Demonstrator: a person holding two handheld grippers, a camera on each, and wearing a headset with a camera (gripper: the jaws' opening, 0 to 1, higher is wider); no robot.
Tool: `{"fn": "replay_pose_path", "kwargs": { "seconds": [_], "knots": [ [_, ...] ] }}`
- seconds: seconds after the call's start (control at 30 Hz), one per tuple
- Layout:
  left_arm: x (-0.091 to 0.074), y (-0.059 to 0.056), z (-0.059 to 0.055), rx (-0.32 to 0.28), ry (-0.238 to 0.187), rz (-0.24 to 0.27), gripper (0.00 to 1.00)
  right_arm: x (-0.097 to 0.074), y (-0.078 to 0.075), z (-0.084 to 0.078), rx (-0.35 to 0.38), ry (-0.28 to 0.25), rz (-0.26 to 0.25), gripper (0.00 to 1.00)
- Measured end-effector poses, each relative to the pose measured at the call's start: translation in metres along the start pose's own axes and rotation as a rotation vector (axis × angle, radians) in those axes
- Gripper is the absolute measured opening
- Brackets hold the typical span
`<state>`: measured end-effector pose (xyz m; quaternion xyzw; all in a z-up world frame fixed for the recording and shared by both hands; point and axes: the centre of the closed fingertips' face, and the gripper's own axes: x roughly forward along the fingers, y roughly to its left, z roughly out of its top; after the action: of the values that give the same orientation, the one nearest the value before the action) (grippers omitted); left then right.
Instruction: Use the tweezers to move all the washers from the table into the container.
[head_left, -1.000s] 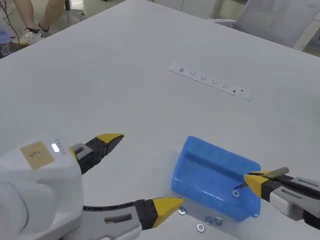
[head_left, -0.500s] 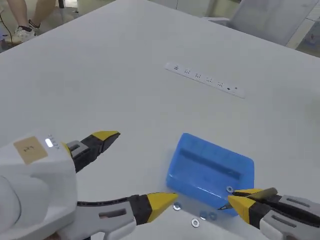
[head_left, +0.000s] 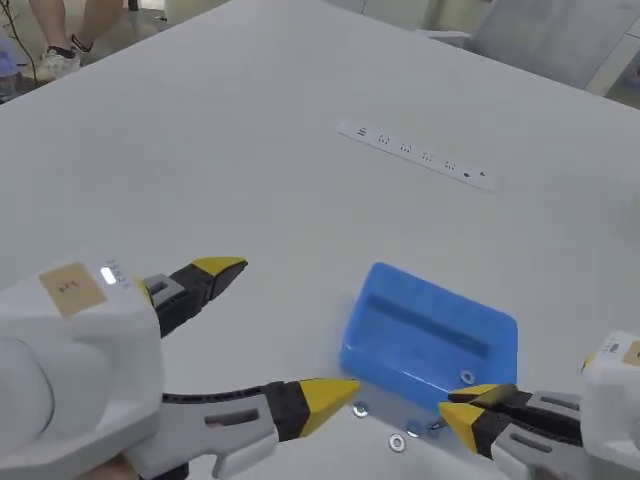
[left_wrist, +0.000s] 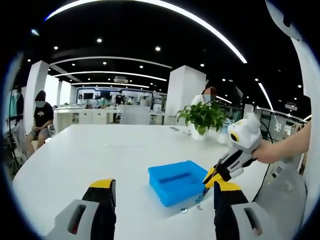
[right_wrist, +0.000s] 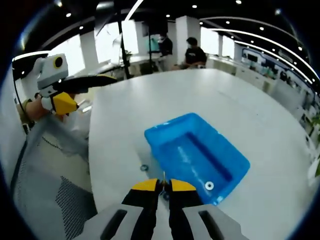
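Washer (head_left: 467, 377) inside blue container (head_left: 430, 335): one, near its 5 o'clock corner. Outside on table (head_left: 250, 150), loose washers (head_left: 398, 443): at least three, blurred, off container's 6 to 7 o'clock edge. Left gripper (head_left: 297, 325): one, spread wide, nothing held, at container's 9 o'clock. Right gripper (head_left: 450, 405): one, pinched narrow on tweezers (left_wrist: 206, 186), at 6 o'clock beside loose washers.

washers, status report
Left gripper open. Right gripper shut, low by the blue container's near edge. One washer inside, several loose washers on the table beside it. Nothing in the way.
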<state>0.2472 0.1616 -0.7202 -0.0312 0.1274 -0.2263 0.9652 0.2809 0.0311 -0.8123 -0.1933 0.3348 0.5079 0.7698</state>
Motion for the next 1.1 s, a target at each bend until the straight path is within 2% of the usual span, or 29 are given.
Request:
{"fn": "replay_pose_path", "kwargs": {
  "seconds": [0.03,0.1,0.43,0.87,0.97,1.1],
  "knots": [
    [0.000,0.000,0.000,0.001,0.002,0.000,0.82,0.001,-0.001,-0.002,-0.025,0.014,-0.016,0.04],
    [0.000,-0.001,0.000,0.002,0.004,-0.001,0.82,0.003,0.000,-0.004,-0.041,0.029,-0.017,0.04],
    [-0.001,0.000,0.000,-0.015,0.000,-0.004,0.81,0.005,0.000,-0.008,-0.042,0.043,-0.026,0.04],
    [0.001,-0.002,-0.003,0.008,0.020,-0.011,0.80,0.005,0.000,-0.009,0.004,0.048,0.008,0.03],
    [0.001,-0.002,-0.003,0.008,0.017,-0.008,0.80,0.003,0.005,-0.008,0.041,0.029,0.029,0.03],
    [0.001,-0.002,-0.003,0.007,0.017,-0.009,0.80,-0.005,0.008,-0.003,0.056,0.012,0.028,0.03]
  ]
}}
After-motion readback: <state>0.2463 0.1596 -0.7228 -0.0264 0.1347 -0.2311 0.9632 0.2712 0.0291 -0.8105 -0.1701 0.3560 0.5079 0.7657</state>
